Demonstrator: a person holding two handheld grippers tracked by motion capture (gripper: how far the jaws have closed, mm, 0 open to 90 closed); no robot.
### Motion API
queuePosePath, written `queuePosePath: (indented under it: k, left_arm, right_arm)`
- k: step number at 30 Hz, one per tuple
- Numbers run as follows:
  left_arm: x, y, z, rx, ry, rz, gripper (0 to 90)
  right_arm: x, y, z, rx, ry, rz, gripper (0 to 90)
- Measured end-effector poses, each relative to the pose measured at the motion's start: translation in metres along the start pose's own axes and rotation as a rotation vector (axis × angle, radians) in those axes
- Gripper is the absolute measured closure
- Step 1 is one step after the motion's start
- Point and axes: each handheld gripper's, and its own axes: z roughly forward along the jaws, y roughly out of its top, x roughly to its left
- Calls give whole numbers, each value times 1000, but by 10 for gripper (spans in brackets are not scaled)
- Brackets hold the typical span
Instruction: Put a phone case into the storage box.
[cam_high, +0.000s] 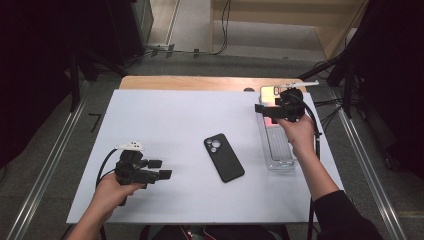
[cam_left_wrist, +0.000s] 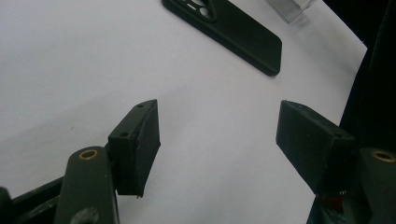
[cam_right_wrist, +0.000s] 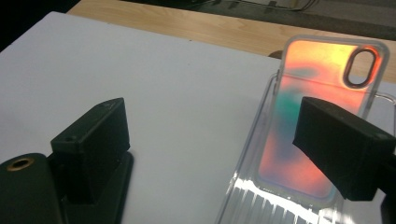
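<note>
A white sheet (cam_high: 165, 125) is covering most of the wooden table (cam_high: 200, 82). Along its right side a clear plastic tray (cam_high: 280, 155) is lying lengthwise, and an iridescent orange phone case (cam_right_wrist: 322, 107) is sitting in its far end, camera cutout away from the person. A black phone case (cam_high: 223, 157) is lying flat on the sheet at the centre, outside the tray. The right gripper (cam_high: 272, 111) is hovering over the tray's far end, its jaws standing apart with nothing between them, one jaw overlapping the orange case in the right gripper view. The left gripper (cam_high: 160, 169) is resting near the sheet's front left, jaws wide apart and gripping nothing, pointing toward the black case.
</note>
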Motion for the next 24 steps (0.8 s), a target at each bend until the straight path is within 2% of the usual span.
queuePosePath:
  k: [7, 10, 24]
  left_arm:
    - [2, 3, 0, -5, -6, 3, 308]
    - [2, 4, 0, -4, -5, 2, 308]
    - [3, 3, -3, -18, -7, -3, 308]
  right_arm:
    - [14, -11, -13, -3, 80, -21, 89]
    - [17, -16, -16, 2, 91, -30, 89]
    - [39, -36, -26, 17, 216, -92, 91]
